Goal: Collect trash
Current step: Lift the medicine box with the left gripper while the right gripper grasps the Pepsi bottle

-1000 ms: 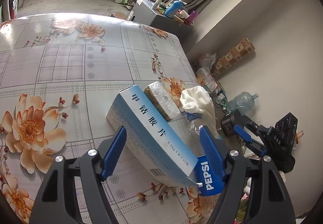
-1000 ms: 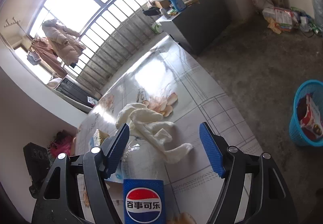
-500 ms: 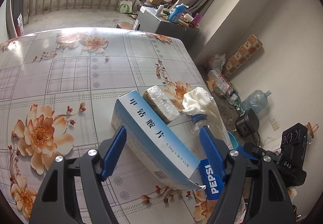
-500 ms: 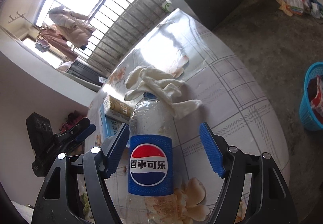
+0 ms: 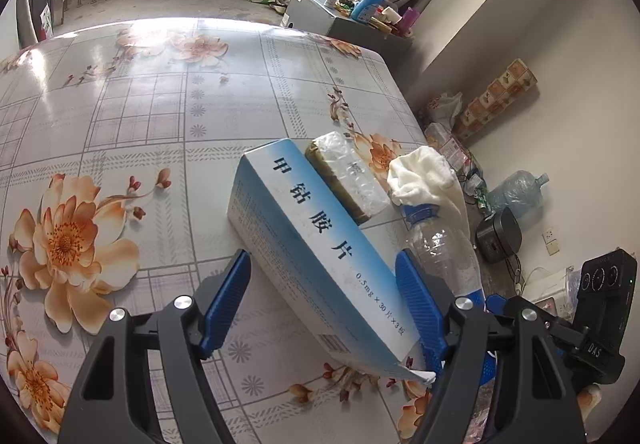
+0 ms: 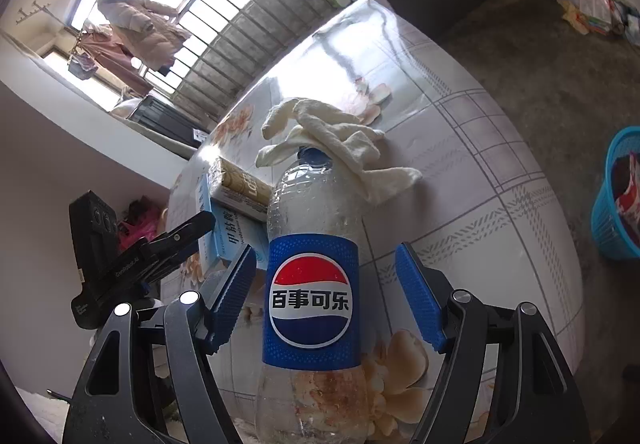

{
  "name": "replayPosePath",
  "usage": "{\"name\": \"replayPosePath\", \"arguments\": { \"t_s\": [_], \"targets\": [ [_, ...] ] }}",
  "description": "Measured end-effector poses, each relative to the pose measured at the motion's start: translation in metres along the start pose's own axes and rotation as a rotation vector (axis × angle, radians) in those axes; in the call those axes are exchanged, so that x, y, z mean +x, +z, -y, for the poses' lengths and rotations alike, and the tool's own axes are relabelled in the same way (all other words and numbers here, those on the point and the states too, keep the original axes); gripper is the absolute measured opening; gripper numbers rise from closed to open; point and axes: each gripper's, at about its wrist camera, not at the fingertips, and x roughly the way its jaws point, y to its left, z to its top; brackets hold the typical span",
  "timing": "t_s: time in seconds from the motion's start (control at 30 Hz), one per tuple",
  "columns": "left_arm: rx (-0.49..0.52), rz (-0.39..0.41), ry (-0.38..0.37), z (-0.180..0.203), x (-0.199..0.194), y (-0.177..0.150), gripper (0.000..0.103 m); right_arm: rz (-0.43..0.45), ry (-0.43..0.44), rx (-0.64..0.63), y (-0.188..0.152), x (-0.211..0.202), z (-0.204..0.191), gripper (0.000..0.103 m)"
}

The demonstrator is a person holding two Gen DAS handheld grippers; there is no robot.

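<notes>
Nearest, the left gripper (image 5: 323, 298) stands open astride the blue-and-white medicine box (image 5: 316, 244) lying on the floral table (image 5: 160, 124), pads clear of it. The right gripper (image 6: 325, 290) is open too, around the lying Pepsi bottle (image 6: 312, 284), gaps either side. Beyond the bottle's cap lies a white cloth (image 6: 340, 136). Only the right wrist view shows the blue basket (image 6: 616, 204) on the floor, far right.
</notes>
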Motion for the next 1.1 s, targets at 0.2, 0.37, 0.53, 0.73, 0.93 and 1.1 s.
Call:
{"name": "replayPosePath", "arguments": {
  "t_s": [0.2, 0.37, 0.53, 0.73, 0.93, 1.1],
  "targets": [
    [-0.006, 0.012, 0.060, -0.032, -0.033, -0.018, 0.074, -0.005, -0.003, -0.012, 0.002, 0.003, -0.006, 0.069],
    [-0.090, -0.013, 0.101, -0.064, -0.041, -0.030, 0.074, -0.018, -0.034, -0.043, 0.000, 0.009, -0.017, 0.069],
    [-0.126, -0.046, 0.059, -0.061, -0.029, -0.029, 0.074, -0.017, -0.103, -0.098, -0.003, 0.014, -0.032, 0.071],
    [-0.181, -0.064, 0.085, -0.044, -0.004, -0.019, 0.078, -0.011, -0.132, -0.107, -0.005, 0.015, -0.034, 0.073],
    [-0.089, -0.036, 0.186, -0.025, 0.015, -0.010, 0.079, -0.010, -0.145, -0.089, -0.004, 0.013, -0.028, 0.073],
    [0.043, -0.008, 0.262, -0.009, 0.027, -0.012, 0.082, -0.020, -0.149, -0.114, -0.004, 0.022, -0.037, 0.079]
  ]
}}
